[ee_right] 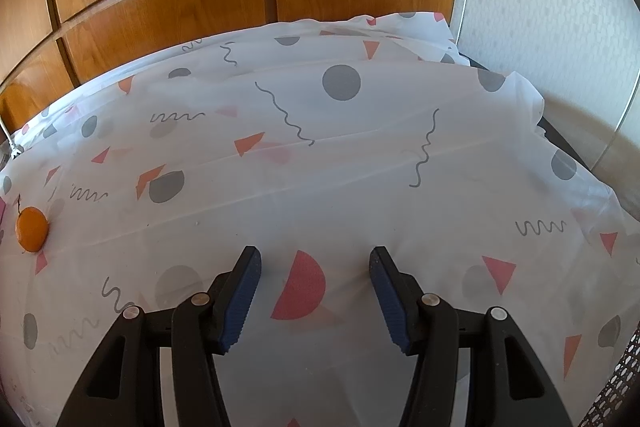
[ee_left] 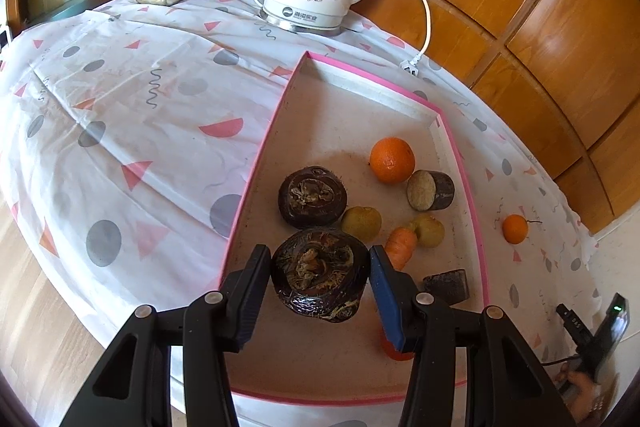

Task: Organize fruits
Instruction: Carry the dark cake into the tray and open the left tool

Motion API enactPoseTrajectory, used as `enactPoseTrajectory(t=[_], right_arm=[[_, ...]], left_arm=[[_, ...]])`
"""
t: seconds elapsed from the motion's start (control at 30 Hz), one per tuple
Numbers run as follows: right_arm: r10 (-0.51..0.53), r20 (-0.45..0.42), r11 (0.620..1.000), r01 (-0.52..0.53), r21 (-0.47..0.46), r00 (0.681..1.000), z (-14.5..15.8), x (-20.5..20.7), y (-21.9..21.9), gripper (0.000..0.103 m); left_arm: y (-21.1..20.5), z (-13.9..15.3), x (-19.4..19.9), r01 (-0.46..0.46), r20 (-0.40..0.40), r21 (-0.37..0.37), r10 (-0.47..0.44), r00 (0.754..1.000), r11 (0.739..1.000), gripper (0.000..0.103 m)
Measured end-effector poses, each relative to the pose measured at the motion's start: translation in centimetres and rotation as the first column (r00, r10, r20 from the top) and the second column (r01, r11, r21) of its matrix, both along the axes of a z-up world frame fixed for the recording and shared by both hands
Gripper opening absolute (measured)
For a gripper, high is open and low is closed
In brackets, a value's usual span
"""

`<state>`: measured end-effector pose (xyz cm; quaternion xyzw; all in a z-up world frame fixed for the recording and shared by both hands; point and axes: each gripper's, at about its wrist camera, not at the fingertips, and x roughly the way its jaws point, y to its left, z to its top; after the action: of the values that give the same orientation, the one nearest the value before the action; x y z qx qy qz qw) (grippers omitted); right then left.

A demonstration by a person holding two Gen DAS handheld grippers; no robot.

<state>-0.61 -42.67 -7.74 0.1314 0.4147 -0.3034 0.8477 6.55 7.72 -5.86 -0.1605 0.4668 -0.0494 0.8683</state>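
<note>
Your left gripper [ee_left: 320, 269] pinches a dark taro [ee_left: 320, 273] over the pink-rimmed tray [ee_left: 478, 227] (right gripper [ee_right: 316, 275] spread, idle); its rough, rounded skin could slip loose.

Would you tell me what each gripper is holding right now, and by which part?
The left gripper brackets the dark round root by its sides, but whether the fingers press it cannot be told. The right gripper is open over the tablecloth, holding nothing.
</note>
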Motion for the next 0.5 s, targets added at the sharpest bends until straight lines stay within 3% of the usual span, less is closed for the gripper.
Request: enactPoseTrajectory(t=[0.27,0.5], right_arm=[[-0.009,-0.023,0.999,0.01,0.04,1.0,0.4,0.3,0.2,0.057],[0.064,0.013,0.995,-0.065,0.072,0.998,1.4,1.1,2.2,0.057]], left_arm=[[-0.5,-0.9,0.4,0.005,-0.02,0.026,-0.004,1.0,1.0,0.051],[-0.9,-0.9,0.5,0.013,-0.01,0.047,-0.012,1.0,0.999,0.051]])
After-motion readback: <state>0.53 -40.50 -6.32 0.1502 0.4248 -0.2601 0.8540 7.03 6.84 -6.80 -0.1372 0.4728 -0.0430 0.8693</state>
